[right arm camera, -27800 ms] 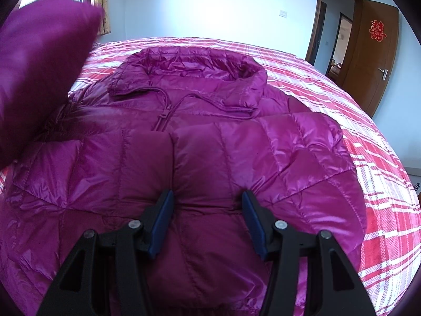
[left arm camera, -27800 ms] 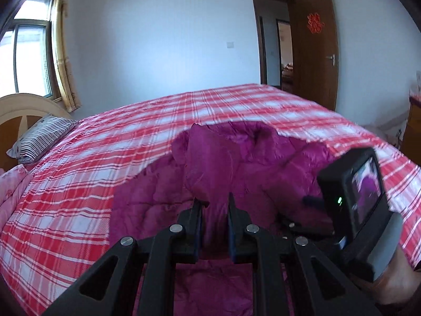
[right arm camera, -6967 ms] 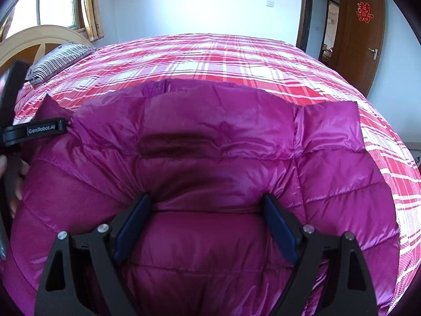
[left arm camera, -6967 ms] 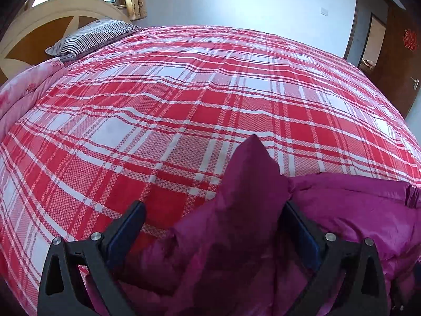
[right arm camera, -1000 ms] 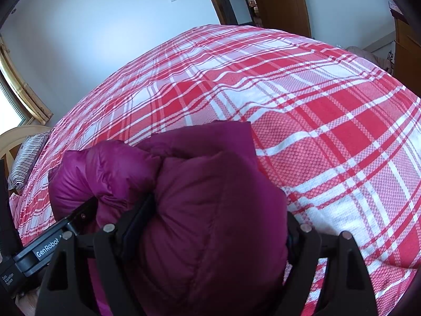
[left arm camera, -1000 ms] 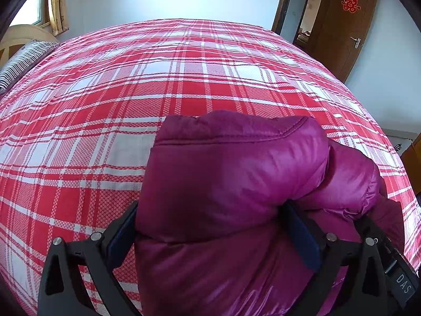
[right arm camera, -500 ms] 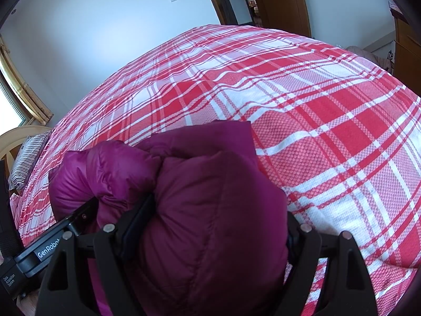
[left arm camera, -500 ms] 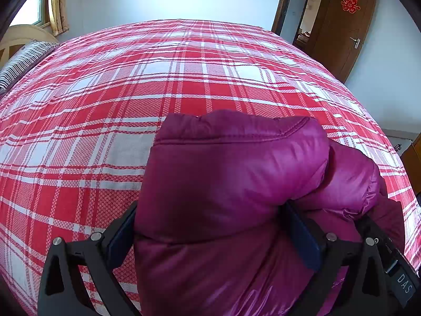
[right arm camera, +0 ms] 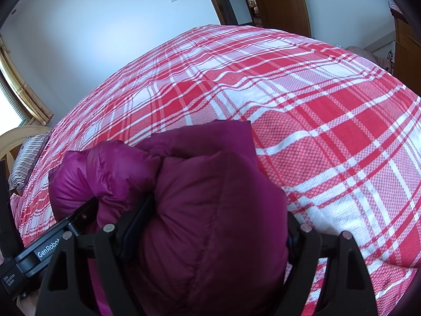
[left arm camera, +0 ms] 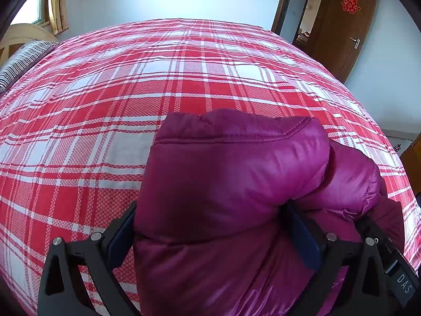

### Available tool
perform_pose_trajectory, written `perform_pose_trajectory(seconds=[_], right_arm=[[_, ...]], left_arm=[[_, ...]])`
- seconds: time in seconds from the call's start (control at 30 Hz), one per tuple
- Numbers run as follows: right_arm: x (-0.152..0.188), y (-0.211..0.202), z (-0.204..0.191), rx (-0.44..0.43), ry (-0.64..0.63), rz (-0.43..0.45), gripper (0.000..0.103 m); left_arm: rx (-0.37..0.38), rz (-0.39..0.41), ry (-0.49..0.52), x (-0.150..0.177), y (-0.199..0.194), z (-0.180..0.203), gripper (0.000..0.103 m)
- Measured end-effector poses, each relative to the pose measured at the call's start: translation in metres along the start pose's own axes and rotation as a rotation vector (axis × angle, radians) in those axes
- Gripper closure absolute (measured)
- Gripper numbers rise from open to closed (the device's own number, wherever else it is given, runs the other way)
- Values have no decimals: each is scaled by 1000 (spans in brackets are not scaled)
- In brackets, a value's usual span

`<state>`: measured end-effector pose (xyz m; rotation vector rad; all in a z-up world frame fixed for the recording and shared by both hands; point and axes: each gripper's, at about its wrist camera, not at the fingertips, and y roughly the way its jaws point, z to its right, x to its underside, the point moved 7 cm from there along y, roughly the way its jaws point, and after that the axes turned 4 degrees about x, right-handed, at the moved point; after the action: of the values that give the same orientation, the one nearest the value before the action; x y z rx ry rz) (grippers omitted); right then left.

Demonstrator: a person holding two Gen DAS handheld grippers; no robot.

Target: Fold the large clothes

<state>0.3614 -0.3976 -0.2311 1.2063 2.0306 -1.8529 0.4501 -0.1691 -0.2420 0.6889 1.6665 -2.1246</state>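
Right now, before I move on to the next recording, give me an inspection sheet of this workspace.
Surface: bed with red and white plaid cover, smooth, mostly bare.
Job's things: magenta puffer jacket, bundled into a thick folded wad at the near edge.
Clutter: striped pillow by the headboard; nothing else seen on the bed.
Grippers: left tongs and right tongs each spread wide around a bulky part of the jacket, pads against the fabric.
Cables: nothing seen.
Surroundings: white wall, open wooden door with a red paper ornament, curtained window, wooden furniture at the right edge.
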Motion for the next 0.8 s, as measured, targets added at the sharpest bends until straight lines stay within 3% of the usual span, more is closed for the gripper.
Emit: perform_pose_trajectory(seconds=[0.5,0.8], right_arm=[[-1,4,-2,27,-34,-32,16],[-2,2,-1,-34,-39,-58,17]], left_arm=[[-6,-17,6,2,4,0,0],[-8,-10,14,2,5,0,0]])
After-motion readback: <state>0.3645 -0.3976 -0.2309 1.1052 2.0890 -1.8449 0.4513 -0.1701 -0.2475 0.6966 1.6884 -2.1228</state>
